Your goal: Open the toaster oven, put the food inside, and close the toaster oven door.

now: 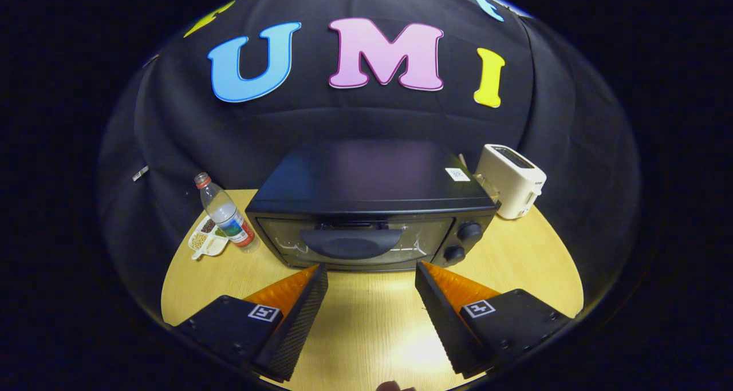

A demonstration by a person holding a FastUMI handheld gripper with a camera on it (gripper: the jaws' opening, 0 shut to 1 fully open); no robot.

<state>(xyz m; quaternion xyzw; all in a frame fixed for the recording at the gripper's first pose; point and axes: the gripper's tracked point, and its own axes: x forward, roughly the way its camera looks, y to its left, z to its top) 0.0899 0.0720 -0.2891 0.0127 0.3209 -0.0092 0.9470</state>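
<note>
Gripper view: gripper (371, 272) has its two fingers spread wide apart with nothing between them but bare tabletop, and it has hold of nothing. Its fingertips sit just short of the toaster oven (372, 208), apart from it. The toaster oven stands on the wooden table (532, 265), straight ahead of the fingers, its glass door (355, 242) shut and upright, with a broad dark handle (350, 243) across the door's upper middle. Two round knobs (462, 242) sit one above the other beside the door, just ahead of the right finger. Beyond the left finger, beside the oven, a clear water bottle (226, 213) with a red cap stands upright, touching or just in front of a small divided dish (206, 239) holding bits of food. Behind the oven's far right corner stands a white toaster (512, 188).
</note>
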